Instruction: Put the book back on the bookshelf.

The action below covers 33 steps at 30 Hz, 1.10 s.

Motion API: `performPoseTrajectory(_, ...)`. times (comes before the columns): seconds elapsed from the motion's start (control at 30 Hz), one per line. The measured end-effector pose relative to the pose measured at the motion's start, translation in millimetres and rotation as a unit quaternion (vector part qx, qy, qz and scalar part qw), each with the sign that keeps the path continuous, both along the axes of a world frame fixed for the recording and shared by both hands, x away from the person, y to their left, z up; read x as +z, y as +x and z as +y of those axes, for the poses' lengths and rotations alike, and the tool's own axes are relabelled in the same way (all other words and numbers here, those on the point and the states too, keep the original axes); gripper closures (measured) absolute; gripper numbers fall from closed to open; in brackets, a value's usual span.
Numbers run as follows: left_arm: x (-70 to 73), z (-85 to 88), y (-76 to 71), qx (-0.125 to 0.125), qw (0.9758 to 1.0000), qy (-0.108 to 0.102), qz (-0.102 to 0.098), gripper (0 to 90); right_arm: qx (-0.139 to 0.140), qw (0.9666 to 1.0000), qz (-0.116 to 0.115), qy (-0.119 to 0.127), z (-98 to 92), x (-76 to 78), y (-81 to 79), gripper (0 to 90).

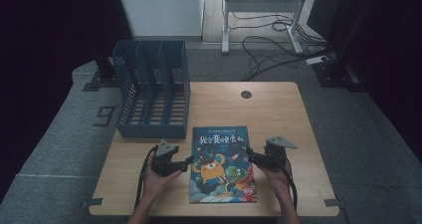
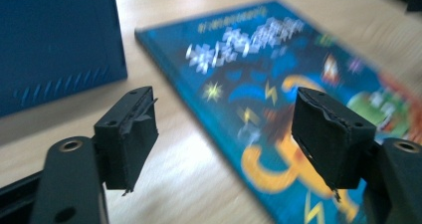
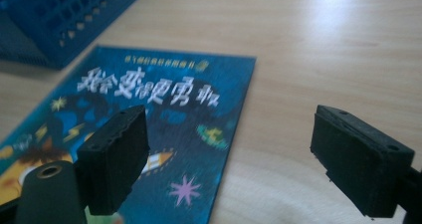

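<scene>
Left gripper [image 1: 188, 160] at the picture book's [image 1: 222, 163] left edge, jaws apart, clamping nothing. Right gripper [image 1: 250, 156] at the book's right edge, jaws likewise apart. Book flat on the table [image 1: 278, 109], just before the blue file rack [image 1: 152, 89].

book [image 1: 222, 164]: glossy printed paper cover
table [image 1: 278, 114]: smooth pale wood grain
file rack [image 1: 152, 92]: blue perforated plastic
pads [image 3: 117, 157]: matt black, roughened
</scene>
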<state>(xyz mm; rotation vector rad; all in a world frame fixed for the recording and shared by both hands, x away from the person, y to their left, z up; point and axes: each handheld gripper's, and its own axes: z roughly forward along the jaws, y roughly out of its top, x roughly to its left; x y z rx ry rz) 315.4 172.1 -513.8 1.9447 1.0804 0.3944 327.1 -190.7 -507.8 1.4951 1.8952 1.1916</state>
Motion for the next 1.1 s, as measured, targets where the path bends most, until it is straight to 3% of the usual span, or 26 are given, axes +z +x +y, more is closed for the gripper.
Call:
performPoseTrajectory(0.13, -4.7, -0.5, -0.9, 0.002, 1.0, -0.001, 0.005, 25.2, 0.014, 0.9999, 0.006, 0.006, 8.8, -5.3, -1.3, 14.9)
performPoseTrajectory(0.17, -5.7, -4.0, -1.2, 0.001, 1.0, -0.001, 0.005, 25.2, 0.022, 0.9997, 0.009, -0.006, 13.9, -7.6, -1.6, 14.7)
performPoseTrajectory(0.37, -12.9, -18.5, 1.3, -0.016, 0.9997, 0.005, 0.018, 25.2, 0.034, 0.9991, 0.022, -0.01, 23.2, -16.7, -0.3, 14.9)
performPoseTrajectory(0.63, -19.7, -30.8, -1.9, -0.013, 0.9995, 0.012, 0.028, 23.7, 0.05, 0.9976, 0.042, -0.021, 32.7, -26.8, 0.3, 14.2)
performPoseTrajectory(0.77, -24.3, -33.5, -1.1, -0.014, 0.9989, 0.014, 0.042, 22.0, 0.053, 0.9972, 0.046, -0.026, 35.9, -29.0, 0.9, 14.2)
performPoseTrajectory(1.1, -27.2, -41.1, -2.9, -0.028, 0.9982, 0.016, 0.051, 21.5, 0.056, 0.9955, 0.068, -0.036, 41.7, -37.5, 2.8, 13.5)
